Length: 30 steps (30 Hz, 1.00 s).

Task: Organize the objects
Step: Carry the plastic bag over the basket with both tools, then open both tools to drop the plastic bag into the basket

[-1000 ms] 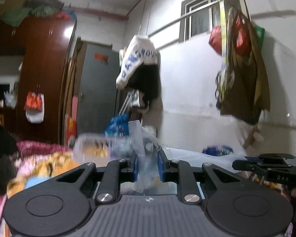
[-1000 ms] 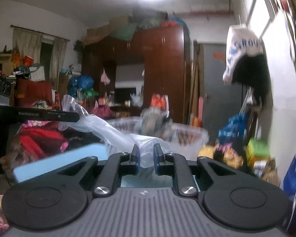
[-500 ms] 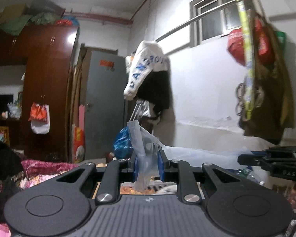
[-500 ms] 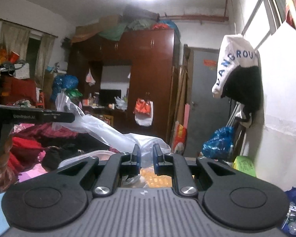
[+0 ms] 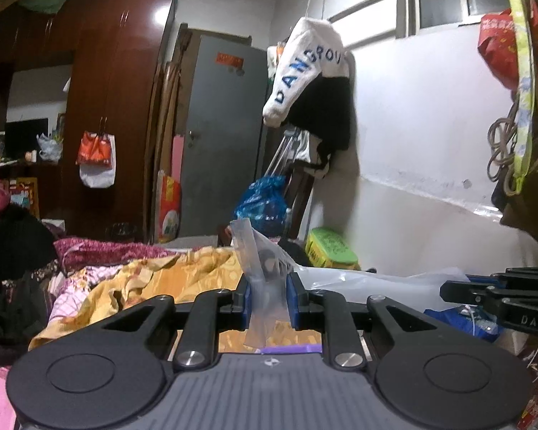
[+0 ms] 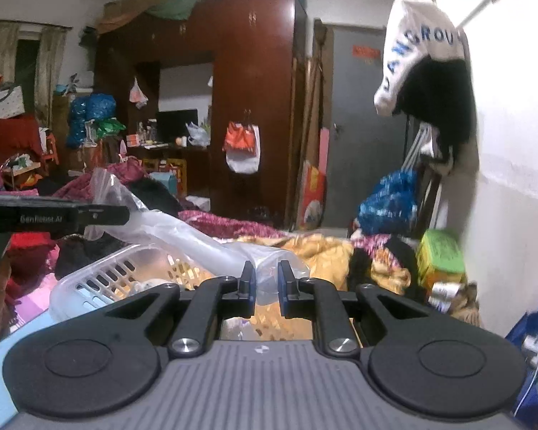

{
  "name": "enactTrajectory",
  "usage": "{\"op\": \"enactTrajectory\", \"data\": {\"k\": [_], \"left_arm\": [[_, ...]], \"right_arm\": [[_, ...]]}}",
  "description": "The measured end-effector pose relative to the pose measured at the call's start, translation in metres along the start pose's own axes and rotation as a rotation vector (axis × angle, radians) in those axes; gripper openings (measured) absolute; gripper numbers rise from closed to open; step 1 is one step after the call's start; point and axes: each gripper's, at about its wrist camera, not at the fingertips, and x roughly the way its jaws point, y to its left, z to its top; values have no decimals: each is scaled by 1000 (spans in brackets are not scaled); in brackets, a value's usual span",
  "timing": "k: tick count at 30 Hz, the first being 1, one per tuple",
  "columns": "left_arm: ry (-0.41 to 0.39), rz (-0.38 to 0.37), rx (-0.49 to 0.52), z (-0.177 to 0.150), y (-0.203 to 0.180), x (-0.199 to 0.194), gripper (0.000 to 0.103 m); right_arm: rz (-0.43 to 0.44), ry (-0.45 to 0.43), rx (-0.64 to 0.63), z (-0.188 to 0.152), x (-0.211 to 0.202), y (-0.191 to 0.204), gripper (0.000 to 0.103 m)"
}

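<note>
Stretched between both grippers, a clear plastic bag [image 6: 183, 233] runs sideways, one end pinched in the left gripper [image 5: 269, 297], the other in the right gripper [image 6: 267, 285], both narrowed on the film. Below and left of the right fingers sits a white slotted basket [image 6: 100, 279] with blurred contents, over a yellow blanket [image 5: 183, 276] on the bed.

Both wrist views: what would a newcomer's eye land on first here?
A clear plastic bag stretched between the left hand-held gripper and the right hand-held gripper, each pinching one end. Next, the white garment with blue lettering hanging on the right wall, and a white basket low on the left in the right view.
</note>
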Motion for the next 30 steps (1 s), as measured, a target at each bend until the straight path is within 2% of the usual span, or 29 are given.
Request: {"op": "enactTrajectory", "data": {"k": [7, 14, 16, 17, 18, 20, 22, 25, 27, 29, 30], "left_arm": [[52, 21, 12, -8, -9, 18, 23], [79, 36, 19, -10, -13, 23, 23], [101, 31, 17, -12, -12, 27, 23], [107, 35, 14, -14, -11, 29, 26], [107, 41, 8, -16, -9, 30, 30], [100, 39, -6, -18, -4, 29, 62], [75, 50, 6, -19, -2, 25, 80], [52, 71, 15, -18, 1, 18, 84], [40, 69, 14, -17, 3, 14, 90], [19, 76, 17, -16, 3, 9, 100], [15, 83, 23, -16, 2, 7, 100]], "right_arm": [[-7, 110, 30, -3, 22, -1, 14], [-19, 143, 26, -3, 25, 0, 16], [-22, 146, 28, -3, 23, -1, 22], [-27, 147, 30, -2, 24, -2, 32], [-33, 137, 35, -2, 21, -4, 41], [-24, 133, 44, -1, 20, -7, 51], [-32, 123, 42, -2, 17, -11, 59], [-46, 106, 58, -3, 13, -18, 71], [-43, 84, 65, -3, 9, -21, 91], [-59, 68, 51, -4, 6, -20, 102], [-66, 63, 46, -4, 6, -19, 103]]}}
